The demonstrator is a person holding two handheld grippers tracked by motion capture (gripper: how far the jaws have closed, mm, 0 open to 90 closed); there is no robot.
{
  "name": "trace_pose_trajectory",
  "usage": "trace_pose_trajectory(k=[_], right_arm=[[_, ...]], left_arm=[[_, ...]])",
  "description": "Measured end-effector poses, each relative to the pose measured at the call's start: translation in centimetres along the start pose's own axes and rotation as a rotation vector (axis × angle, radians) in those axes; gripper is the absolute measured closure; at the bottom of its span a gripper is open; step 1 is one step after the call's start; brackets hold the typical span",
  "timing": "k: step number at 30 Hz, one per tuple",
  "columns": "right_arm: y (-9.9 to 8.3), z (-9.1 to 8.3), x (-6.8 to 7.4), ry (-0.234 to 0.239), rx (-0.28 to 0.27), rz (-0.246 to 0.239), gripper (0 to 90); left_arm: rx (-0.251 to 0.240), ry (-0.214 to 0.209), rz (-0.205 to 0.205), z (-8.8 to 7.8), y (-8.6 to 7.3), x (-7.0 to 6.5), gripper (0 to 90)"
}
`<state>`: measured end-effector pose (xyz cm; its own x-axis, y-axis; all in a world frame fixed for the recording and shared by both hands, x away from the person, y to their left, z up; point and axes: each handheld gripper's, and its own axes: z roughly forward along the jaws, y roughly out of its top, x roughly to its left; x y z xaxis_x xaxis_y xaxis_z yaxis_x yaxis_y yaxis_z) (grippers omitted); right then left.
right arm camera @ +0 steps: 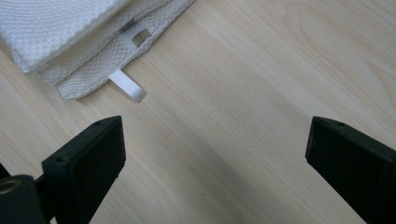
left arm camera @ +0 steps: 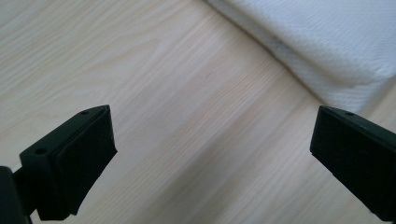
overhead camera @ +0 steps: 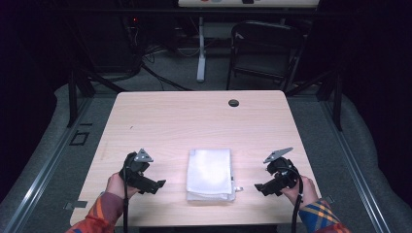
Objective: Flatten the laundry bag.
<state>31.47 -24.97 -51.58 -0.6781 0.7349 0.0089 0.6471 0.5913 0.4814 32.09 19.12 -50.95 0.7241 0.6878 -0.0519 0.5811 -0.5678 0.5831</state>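
Note:
A folded white mesh cloth [overhead camera: 210, 174] lies flat near the table's front edge, between the two hands. Its corner shows at the top right of the left gripper view [left arm camera: 336, 42]. In the right gripper view the cloth [right arm camera: 56, 32] sits at the top left, with a small white loop tab [right arm camera: 128, 87] sticking out of its hem. My left gripper [overhead camera: 158, 184] rests low over the wood left of the cloth, jaws wide apart and empty [left arm camera: 212, 154]. My right gripper [overhead camera: 258, 187] is to the right of the cloth, open as well [right arm camera: 215, 158], with bare wood between its jaws.
The light wooden table [overhead camera: 194, 121] has a small dark round cap [overhead camera: 233, 102] near its far edge. Beyond the table stand a folding chair [overhead camera: 262, 48] and a white table leg [overhead camera: 200, 48], with cables on the floor.

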Motion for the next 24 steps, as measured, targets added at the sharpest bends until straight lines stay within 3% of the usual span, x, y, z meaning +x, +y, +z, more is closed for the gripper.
trace_pose_trajectory(k=[1, 2, 5, 13, 18, 22, 24], right_arm=[[-0.1, 0.4, 0.0, 0.019, -0.001, 0.026, 5.2], [-0.1, 0.3, -0.2, 0.021, 0.026, 0.018, 5.2], [-0.1, 0.4, -0.1, 0.035, 0.034, 0.021, 5.2], [-0.4, 0.5, 0.3, 0.046, 0.050, 0.005, 6.2], [-0.2, 0.7, 0.6, 0.065, 0.063, -0.001, 6.7], [-0.2, 1.0, 0.7, 0.074, 0.050, 0.022, 7.0], [-0.2, 0.9, 0.5, 0.071, 0.077, 0.004, 7.1]], left_arm=[[-0.005, -0.009, 0.010, 0.0, 0.2, -0.2, 2.2], [-0.002, -0.051, 0.022, 0.2, 0.5, -0.5, 3.6], [0.001, -0.075, 0.036, 0.5, 0.8, -0.9, 3.4], [-0.026, -0.115, 0.109, 1.0, 2.4, -3.0, 3.9], [-0.029, -0.132, 0.135, 1.7, 3.2, -3.6, 4.5], [-0.024, -0.144, 0.154, 2.1, 3.6, -4.0, 5.7], [-0.026, -0.153, 0.162, 2.3, 3.9, -4.3, 6.2]])
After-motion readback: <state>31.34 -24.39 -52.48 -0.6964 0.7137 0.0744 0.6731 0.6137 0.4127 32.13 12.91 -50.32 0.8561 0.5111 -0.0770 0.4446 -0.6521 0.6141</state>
